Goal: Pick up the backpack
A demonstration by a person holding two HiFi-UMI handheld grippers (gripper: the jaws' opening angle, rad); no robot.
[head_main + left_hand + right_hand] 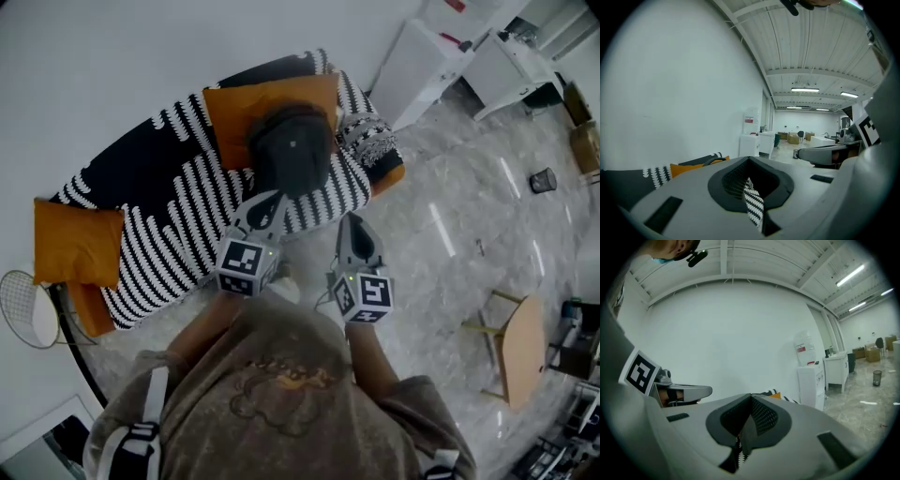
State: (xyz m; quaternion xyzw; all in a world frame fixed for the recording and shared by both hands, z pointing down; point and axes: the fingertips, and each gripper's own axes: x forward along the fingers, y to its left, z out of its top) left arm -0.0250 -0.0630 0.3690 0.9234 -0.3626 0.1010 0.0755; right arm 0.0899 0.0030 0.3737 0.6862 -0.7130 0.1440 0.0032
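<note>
A dark backpack (291,150) sits upright on a black-and-white striped sofa (178,206), leaning on an orange cushion (239,108). My left gripper (270,200) points at the sofa's front edge just below the backpack, jaws shut and empty. My right gripper (352,221) is held beside it to the right, over the floor, also shut on nothing. In the left gripper view the shut left gripper (750,161) shows striped sofa fabric (753,206) past its tips, with the right gripper (825,152) alongside. The right gripper view shows the shut right gripper (751,397) and the left gripper (684,392).
A second orange cushion (77,242) lies at the sofa's left end, beside a round wire table (28,309). White cabinets (427,61) stand past the sofa's right end. A small wooden table (520,347) and a dark bin (542,180) stand on the marble floor.
</note>
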